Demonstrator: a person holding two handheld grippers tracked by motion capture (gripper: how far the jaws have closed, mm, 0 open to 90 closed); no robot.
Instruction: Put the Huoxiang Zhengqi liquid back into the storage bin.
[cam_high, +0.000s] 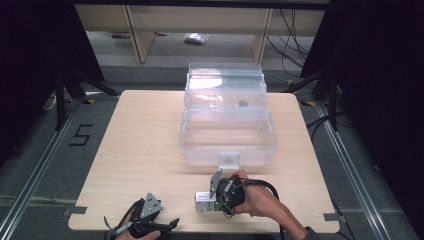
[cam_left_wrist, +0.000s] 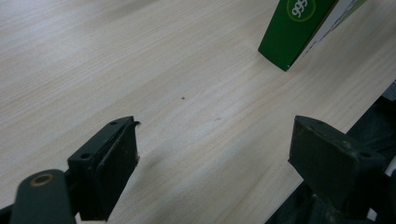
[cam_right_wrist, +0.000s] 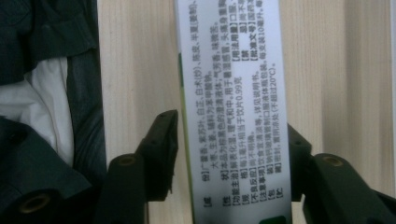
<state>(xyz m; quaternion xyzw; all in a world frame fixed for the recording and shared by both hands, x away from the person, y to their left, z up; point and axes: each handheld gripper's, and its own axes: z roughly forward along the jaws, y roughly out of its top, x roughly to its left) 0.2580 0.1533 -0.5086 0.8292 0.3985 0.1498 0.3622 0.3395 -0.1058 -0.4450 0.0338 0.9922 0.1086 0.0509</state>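
A small white and green carton (cam_high: 204, 202) lies on the wooden table (cam_high: 145, 150) near its front edge. My right gripper (cam_high: 214, 200), held in a hand, reaches over it from the right. In the right gripper view the carton's printed white side (cam_right_wrist: 233, 93) runs between the jaws of the right gripper (cam_right_wrist: 231, 140). The right pad sits at its edge and a thin strip of wood shows beside the left pad, so the jaws stand open. My left gripper (cam_high: 170, 224) rests at the front left, open (cam_left_wrist: 215, 149) over bare wood, with the carton's green end (cam_left_wrist: 299, 28) farther off.
A clear plastic storage box (cam_high: 200, 155) stands open in the middle of the table, its lid raised at the back and a latch (cam_high: 229, 160) facing the front. Dark and white clothing (cam_right_wrist: 46, 116) lies past the table edge. Black curtains flank the table.
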